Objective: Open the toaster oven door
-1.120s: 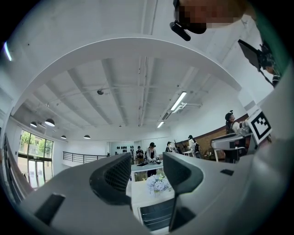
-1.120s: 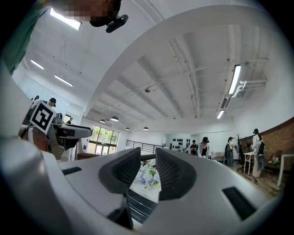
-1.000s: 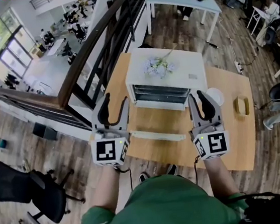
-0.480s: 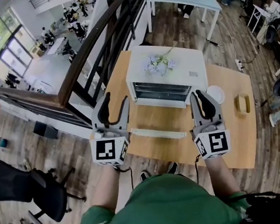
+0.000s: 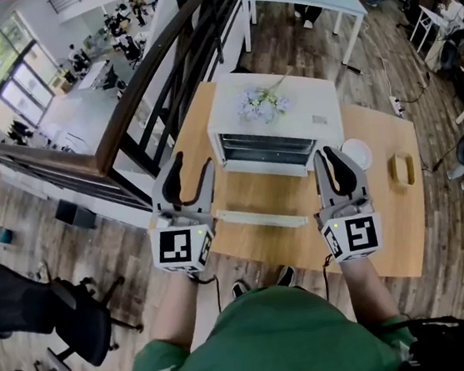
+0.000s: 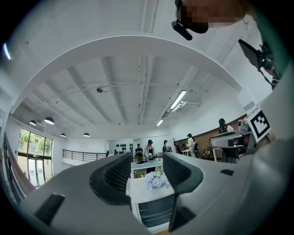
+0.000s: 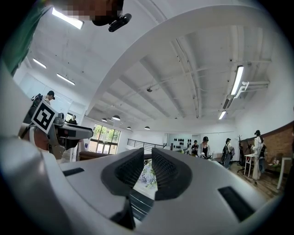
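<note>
A white toaster oven [image 5: 291, 118] stands at the back of the wooden table [image 5: 402, 235], with a bunch of pale flowers [image 5: 261, 104] on its top. Its door hangs open toward me, the white handle bar [image 5: 261, 219] lying low in front, and the racks [image 5: 266, 153] inside are showing. My left gripper [image 5: 190, 170] hovers open left of the door, empty. My right gripper [image 5: 334, 159] is right of the door, its jaws a narrow gap apart and empty. The oven [image 6: 154, 209] appears past the left gripper [image 6: 147, 172], and also as the oven [image 7: 138, 202] past the right gripper [image 7: 148, 167].
A round white dish [image 5: 357, 157] and a small wooden holder [image 5: 400, 174] sit on the table right of the oven. A dark railing [image 5: 159, 72] runs along the table's left side. An office chair [image 5: 55, 315] stands on the floor at the lower left.
</note>
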